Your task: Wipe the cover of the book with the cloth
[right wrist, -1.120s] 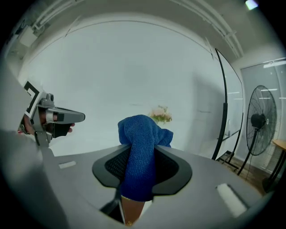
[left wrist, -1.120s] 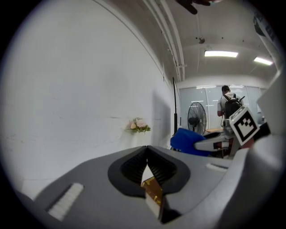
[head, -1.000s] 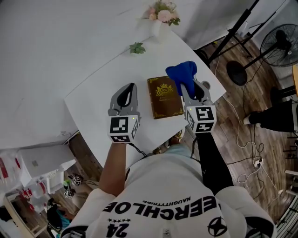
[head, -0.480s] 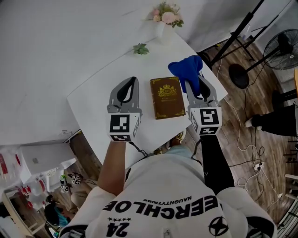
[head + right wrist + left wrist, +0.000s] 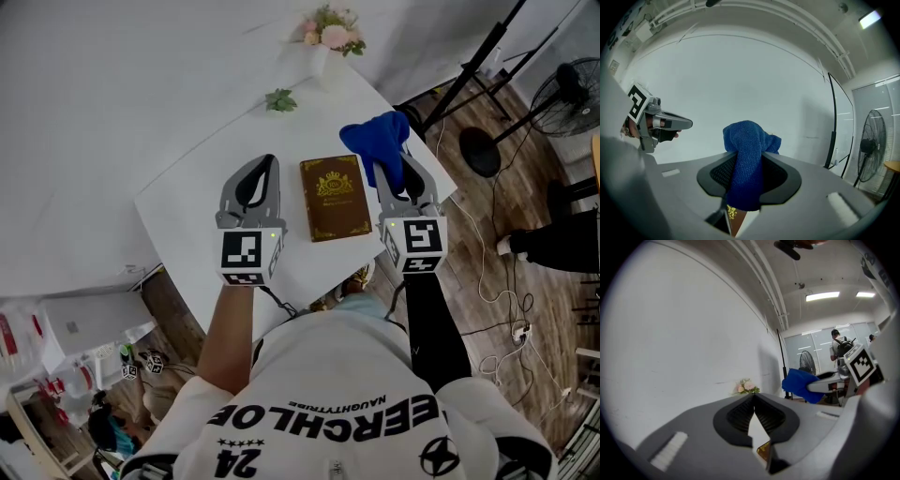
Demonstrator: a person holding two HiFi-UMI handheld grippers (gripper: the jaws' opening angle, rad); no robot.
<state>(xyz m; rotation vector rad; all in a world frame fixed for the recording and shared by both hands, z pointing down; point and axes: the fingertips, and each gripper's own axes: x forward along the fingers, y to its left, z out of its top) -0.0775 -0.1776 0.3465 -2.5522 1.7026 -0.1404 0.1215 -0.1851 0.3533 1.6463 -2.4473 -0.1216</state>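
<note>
White T-shirt [image 5: 349, 370], black lettering [image 5: 314, 414]

Head view steeply down; all three share cloth [image 5: 378, 141]

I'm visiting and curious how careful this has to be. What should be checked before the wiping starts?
1. Cloth gripped: ok. The blue cloth is clamped between the right gripper's jaws.
2. Cover reachable: ok. The book lies flat on the table, cover up, with nothing on it.
3. Cloth on the cover: not ok. It sits off the book's far right corner, not over the cover.
4. Left gripper free: ok. Its jaws are together with nothing in them, and it is to the left of the book.
5. Book held steady: not ok. Neither gripper touches it.
6. Cloth's height above the table: cannot tell.
</note>
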